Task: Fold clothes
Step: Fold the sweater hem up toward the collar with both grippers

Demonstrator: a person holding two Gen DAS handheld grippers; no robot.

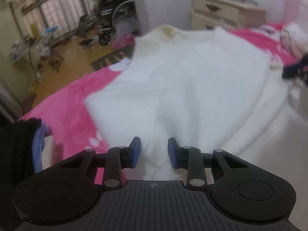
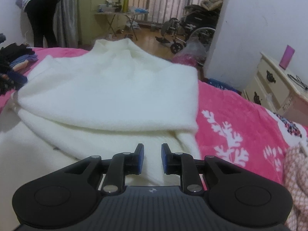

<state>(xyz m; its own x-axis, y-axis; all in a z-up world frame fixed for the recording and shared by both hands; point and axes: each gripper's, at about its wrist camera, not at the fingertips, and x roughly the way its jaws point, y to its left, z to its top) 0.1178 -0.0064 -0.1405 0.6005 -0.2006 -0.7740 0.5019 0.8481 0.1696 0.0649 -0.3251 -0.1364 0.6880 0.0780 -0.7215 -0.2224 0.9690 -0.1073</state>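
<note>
Nearest the left wrist camera, the left gripper (image 1: 154, 153) holds its blue-padded fingers (image 1: 135, 152) a little apart, with a bunched ridge of the thick, fluffy white knitted sweater (image 1: 173, 80) running between them; the pads do not visibly press the cloth. In the right wrist view, the right gripper (image 2: 152, 158) likewise stands slightly parted over the sweater's lower edge (image 2: 107, 96), white knit filling the gap without a clear pinch.

That sweater lies spread across the pink floral fleece bedspread (image 2: 240, 115), its high collar pointing towards the wooden floor and a parked wheelchair (image 2: 194, 28), with one flap already laid over the body. A heap of dark clothes (image 2: 13, 57) sits at the bed's far left, and a cream bedside cabinet (image 2: 273, 84) stands to the right.

Such a garment looks soft, bulky and light, floppy rather than stiff, and likely to sag or stretch if lifted by one point. Taking hold at the hem corners or along a folded edge, both grippers together, seems the safest way to carry the fold over.
</note>
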